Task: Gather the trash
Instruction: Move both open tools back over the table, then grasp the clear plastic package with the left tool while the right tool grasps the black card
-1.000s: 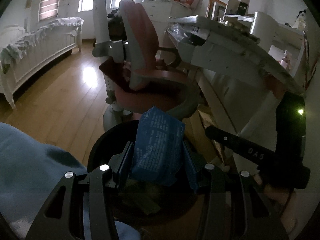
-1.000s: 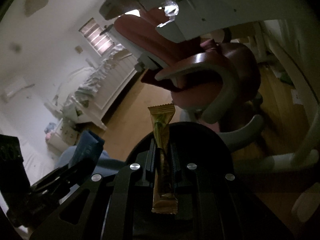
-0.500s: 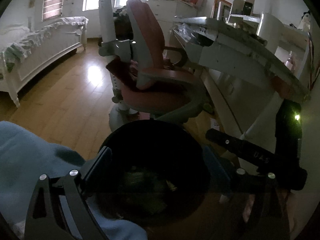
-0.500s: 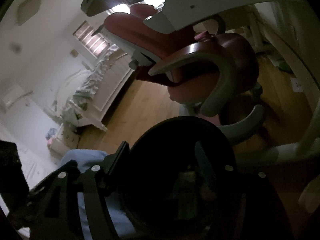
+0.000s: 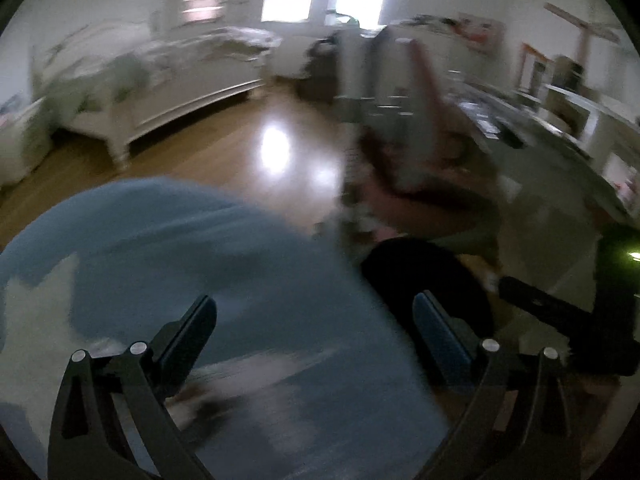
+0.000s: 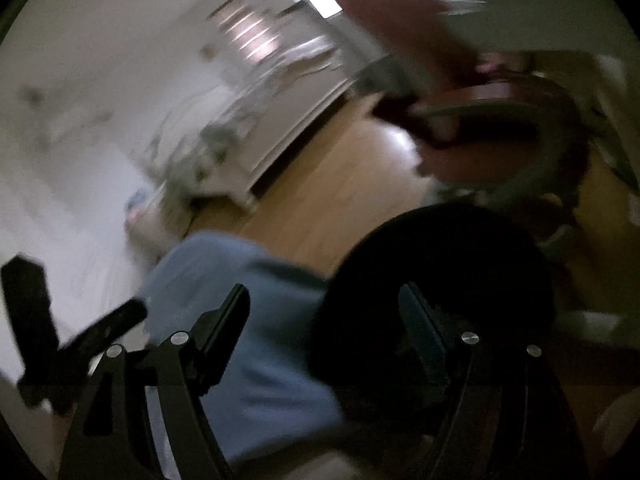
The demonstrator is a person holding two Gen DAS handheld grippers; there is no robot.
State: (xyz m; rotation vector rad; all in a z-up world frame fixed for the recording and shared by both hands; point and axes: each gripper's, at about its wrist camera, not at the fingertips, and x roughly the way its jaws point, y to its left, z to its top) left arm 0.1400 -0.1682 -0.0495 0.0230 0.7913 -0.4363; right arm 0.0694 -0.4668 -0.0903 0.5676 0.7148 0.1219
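My left gripper (image 5: pixel 314 322) is spread wide with nothing in it, over blue cloth (image 5: pixel 208 264). The black trash bin (image 5: pixel 424 276) sits just right of it, below the red chair (image 5: pixel 420 140). My right gripper (image 6: pixel 324 312) also gapes, empty, its right finger over the bin.

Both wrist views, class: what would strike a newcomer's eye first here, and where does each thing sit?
The black round bin fills the lower middle of the right wrist view, behind the open, empty right gripper. In the left wrist view a blurred blue cloth spreads behind the open left gripper. A red chair stands beyond the bin, at upper right.
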